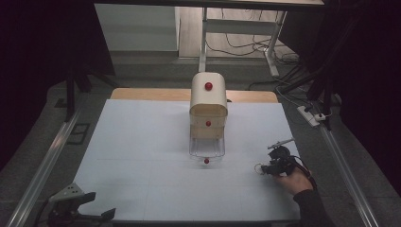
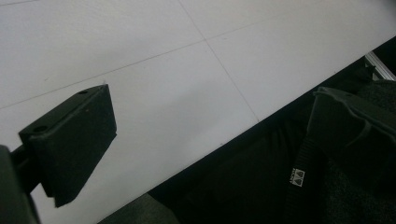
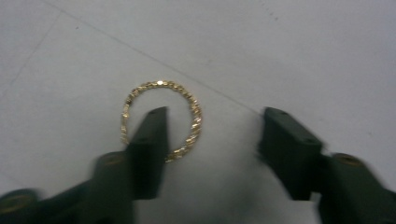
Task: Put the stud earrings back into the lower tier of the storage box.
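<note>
Bracelet (image 3: 161, 120), gold chain loop, flat on white counter (image 1: 142, 142) at 4 o'clock from drawer box (image 1: 208, 106); not yet gripped. Right tongs (image 3: 212, 135) part-open, one jaw inside loop, nothing clamped. Left tongs (image 1: 90, 208) idle at 7 o'clock, spread, empty. Pickup, stowing: outstanding.

Seen along the right gripper (image 3: 212, 140): two black jaws rising from the bottom edge, well apart, a wide gap of bare white table (image 3: 289, 51) between them. Under the left-hand jaw, a gold bracelet (image 3: 161, 120) (a thin twisted chain, closed into a ring) lying flat on the surface. Tip of that jaw set inside the ring, covering part of its lower arc; the other jaw clear of it, off to the side. Nothing pinched between the pads. Faint seam lines crossing the tabletop diagonally. Slight blur on the jaws.
</note>
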`<state>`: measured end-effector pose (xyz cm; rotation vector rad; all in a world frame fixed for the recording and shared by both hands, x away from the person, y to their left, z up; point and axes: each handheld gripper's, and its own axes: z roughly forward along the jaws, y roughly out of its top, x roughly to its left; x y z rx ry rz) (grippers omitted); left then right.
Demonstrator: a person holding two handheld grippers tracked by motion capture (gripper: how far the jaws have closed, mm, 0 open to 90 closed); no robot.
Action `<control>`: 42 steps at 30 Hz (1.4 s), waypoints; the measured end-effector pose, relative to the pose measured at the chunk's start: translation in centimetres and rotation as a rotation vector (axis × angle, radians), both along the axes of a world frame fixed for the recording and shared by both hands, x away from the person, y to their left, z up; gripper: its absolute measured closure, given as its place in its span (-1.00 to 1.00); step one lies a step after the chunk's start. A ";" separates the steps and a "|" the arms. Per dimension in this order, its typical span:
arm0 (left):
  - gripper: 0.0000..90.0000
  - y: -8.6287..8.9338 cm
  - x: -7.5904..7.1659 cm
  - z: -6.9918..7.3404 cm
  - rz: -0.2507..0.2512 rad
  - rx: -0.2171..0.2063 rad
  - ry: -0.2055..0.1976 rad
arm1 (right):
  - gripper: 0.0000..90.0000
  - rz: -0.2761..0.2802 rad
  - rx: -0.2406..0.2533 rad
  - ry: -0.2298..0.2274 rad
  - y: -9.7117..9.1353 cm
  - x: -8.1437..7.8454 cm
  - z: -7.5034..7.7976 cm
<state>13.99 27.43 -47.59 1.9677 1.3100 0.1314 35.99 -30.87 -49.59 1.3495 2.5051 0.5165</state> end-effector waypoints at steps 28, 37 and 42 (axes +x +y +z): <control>-0.97 0.0 0.0 0.0 -0.001 -0.002 0.002 | 0.93 0.038 0.109 -0.005 0.2 -0.1 1.6; -0.97 0.0 0.0 0.0 0.000 -0.002 0.003 | 0.93 0.060 0.161 -0.063 0.7 -0.4 2.8; -0.97 0.0 0.0 0.0 0.000 -0.001 0.004 | 0.93 0.071 0.191 -0.093 1.1 -0.7 3.4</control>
